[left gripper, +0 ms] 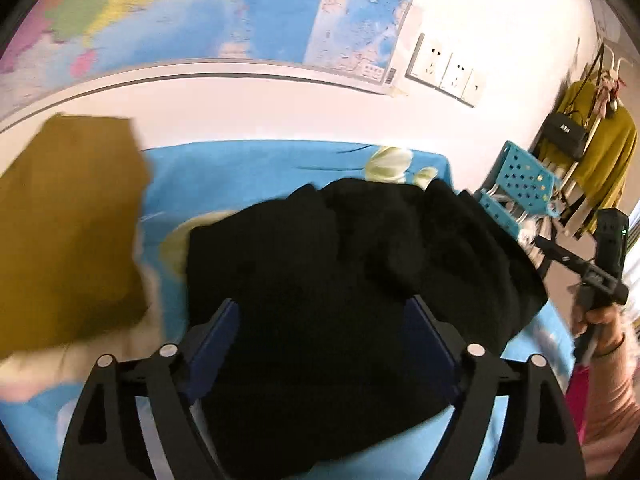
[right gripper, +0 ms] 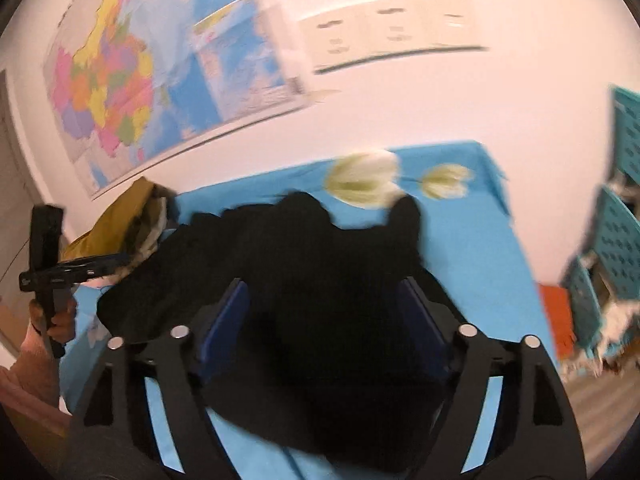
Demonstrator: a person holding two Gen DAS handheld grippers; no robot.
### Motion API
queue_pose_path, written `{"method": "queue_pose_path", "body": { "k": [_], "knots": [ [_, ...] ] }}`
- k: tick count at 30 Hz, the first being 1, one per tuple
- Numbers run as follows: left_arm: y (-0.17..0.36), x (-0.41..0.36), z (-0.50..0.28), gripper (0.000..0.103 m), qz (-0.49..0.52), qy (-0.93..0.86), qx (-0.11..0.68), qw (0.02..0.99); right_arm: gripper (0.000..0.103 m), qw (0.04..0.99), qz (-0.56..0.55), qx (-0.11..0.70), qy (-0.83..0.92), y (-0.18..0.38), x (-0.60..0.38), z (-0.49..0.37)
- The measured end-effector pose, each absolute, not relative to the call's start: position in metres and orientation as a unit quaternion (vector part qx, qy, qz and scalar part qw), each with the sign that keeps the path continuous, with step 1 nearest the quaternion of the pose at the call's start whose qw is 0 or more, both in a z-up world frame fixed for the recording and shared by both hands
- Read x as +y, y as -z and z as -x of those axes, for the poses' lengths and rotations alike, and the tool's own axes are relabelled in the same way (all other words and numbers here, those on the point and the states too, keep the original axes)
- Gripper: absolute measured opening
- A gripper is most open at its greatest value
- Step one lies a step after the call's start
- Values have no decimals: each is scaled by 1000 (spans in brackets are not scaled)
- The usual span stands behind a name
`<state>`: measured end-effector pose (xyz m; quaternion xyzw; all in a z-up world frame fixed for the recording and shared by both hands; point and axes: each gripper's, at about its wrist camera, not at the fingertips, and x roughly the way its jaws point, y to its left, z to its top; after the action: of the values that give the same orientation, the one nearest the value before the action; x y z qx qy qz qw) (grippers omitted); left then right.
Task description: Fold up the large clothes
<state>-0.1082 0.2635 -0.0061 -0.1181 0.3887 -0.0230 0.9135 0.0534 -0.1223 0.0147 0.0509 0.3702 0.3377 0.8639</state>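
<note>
A large black garment lies crumpled on a blue flowered tablecloth. It also shows in the right wrist view. My left gripper is open, its blue pads wide apart over the near part of the garment. My right gripper is open too, its blue pads spread over the same black cloth. Neither pair of pads closes on any fabric. The right gripper's body shows at the right edge of the left wrist view.
A mustard-yellow garment lies at the table's left, over a cream one. A wall with a map and sockets stands behind the table. Teal plastic baskets and a coat rack stand to the right.
</note>
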Motion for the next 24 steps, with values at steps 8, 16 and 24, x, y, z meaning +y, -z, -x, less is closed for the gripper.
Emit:
{"method": "queue_pose_path", "body": {
  "k": [8, 16, 24],
  "knots": [
    [43, 259, 124, 79, 130, 27, 417, 899, 31, 831, -49, 413, -370, 34, -126, -39],
    [25, 283, 130, 28, 205, 44, 418, 884, 6, 877, -60, 325, -350, -44, -167, -42],
    [30, 279, 137, 60, 175, 26, 434, 883, 41, 855, -43, 426, -294, 20, -157, -57]
  ]
}}
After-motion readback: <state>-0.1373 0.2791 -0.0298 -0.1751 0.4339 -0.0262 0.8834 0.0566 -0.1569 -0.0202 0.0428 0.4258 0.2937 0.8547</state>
